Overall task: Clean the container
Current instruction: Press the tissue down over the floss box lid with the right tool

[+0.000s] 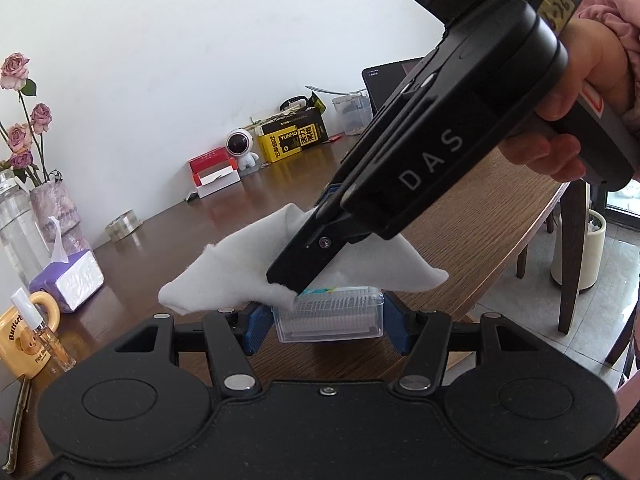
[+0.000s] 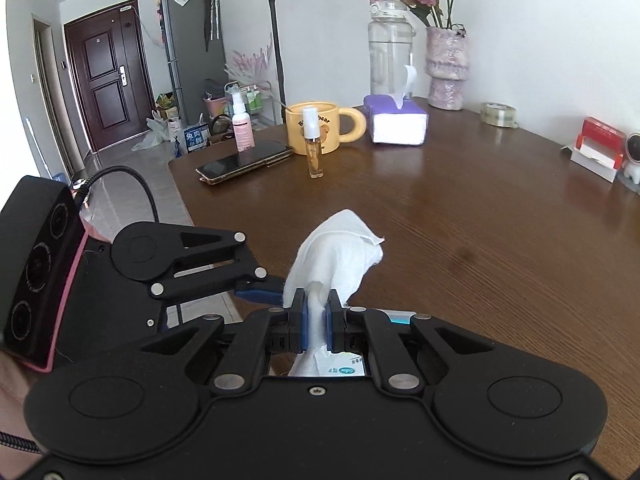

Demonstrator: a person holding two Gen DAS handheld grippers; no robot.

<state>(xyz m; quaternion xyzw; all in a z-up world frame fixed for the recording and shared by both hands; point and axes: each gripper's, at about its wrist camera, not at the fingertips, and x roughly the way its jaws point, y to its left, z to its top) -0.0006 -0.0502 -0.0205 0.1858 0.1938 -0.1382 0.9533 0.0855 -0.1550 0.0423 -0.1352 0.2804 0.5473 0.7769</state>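
A small clear plastic container (image 1: 328, 318) with ribbed contents sits low over the brown table (image 1: 240, 216), clamped between the blue pads of my left gripper (image 1: 325, 328). My right gripper (image 1: 284, 280) comes down from the upper right, shut on a white cloth (image 1: 224, 272), and presses it against the container's top left edge. In the right wrist view the cloth (image 2: 340, 248) bulges up out of the shut right gripper (image 2: 316, 316). Part of the container's label (image 2: 344, 368) shows beneath it. One blue finger of the left gripper (image 2: 260, 292) reaches in from the left.
To the left stand a purple tissue box (image 1: 76, 280), a yellow mug (image 1: 24, 336), a small spray vial (image 1: 52, 336), a tape roll (image 1: 124, 224) and a vase (image 1: 56, 208). A phone (image 2: 244, 164) lies near the table's edge. Boxes line the wall; a chair (image 1: 580, 240) stands right.
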